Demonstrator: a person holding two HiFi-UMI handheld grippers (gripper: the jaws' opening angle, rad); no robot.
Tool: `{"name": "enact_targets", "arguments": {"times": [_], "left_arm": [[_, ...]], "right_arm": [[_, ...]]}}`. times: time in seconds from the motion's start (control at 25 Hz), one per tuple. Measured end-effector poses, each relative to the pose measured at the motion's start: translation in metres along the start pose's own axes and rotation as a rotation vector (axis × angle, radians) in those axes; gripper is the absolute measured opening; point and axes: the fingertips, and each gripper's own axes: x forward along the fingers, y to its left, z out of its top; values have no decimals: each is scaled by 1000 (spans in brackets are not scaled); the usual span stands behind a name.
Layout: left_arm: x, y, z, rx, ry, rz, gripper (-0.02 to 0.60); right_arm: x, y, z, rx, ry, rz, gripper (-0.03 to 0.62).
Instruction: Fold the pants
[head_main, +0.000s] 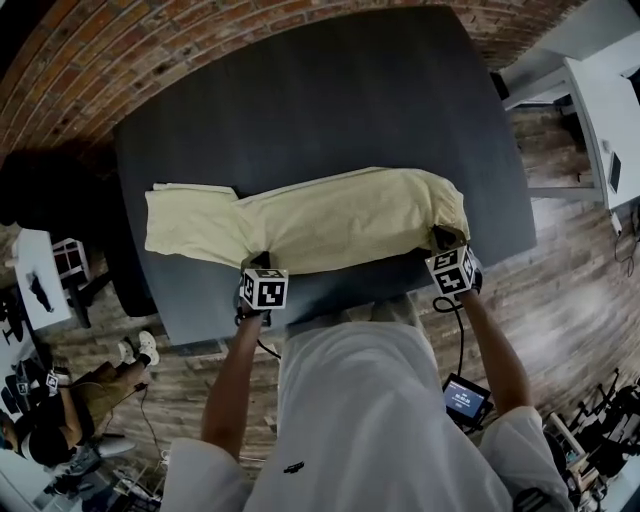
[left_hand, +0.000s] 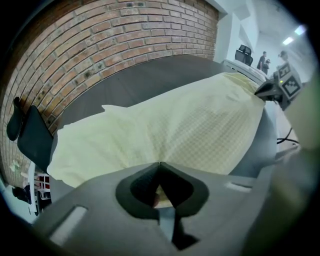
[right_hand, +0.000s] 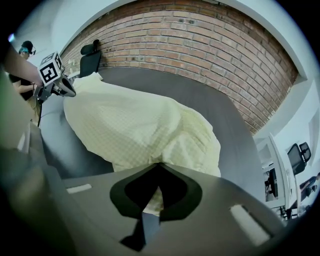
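Pale yellow pants (head_main: 320, 218) lie lengthwise across the dark grey table (head_main: 300, 90), with the leg ends at the left and the bulkier waist part at the right. My left gripper (head_main: 258, 262) is shut on the near edge of the pants (left_hand: 165, 130) near the middle, cloth pinched between its jaws. At the right end, my right gripper (head_main: 443, 240) is shut on the near edge of the pants (right_hand: 135, 125) too. Each gripper's marker cube shows in the other's view: right gripper (left_hand: 270, 90), left gripper (right_hand: 64, 86).
A brick wall (head_main: 120, 50) runs behind the table. A black chair (left_hand: 30, 137) stands by the far left end. White desks (head_main: 600, 90) stand at the right. A person (head_main: 60, 410) sits on the wood floor at lower left.
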Motion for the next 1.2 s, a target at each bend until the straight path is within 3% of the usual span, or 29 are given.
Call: {"name": "enact_targets", "arguments": {"times": [0.2, 0.28, 0.48, 0.68, 1.0, 1.12, 1.2], "left_arm": [[-30, -15, 25, 70, -68, 66, 29], [-46, -42, 43, 92, -106, 50, 29], [-66, -125, 88, 118, -180, -24, 31], [-70, -212, 125, 176, -206, -107, 32], [-74, -310, 164, 248, -235, -237, 33], [-66, -346, 172, 262, -223, -306, 56], [-55, -366, 172, 262, -188, -368, 134]], "right_arm": [[-10, 4, 2, 58, -9, 86, 8], [-23, 4, -1, 97, -28, 120, 61], [-47, -17, 7, 178, -106, 143, 63], [-52, -49, -2, 184, -99, 166, 106], [-37, -96, 4, 268, -129, 203, 112], [-26, -104, 13, 291, -135, 249, 121], [-16, -105, 18, 292, -128, 276, 121]]}}
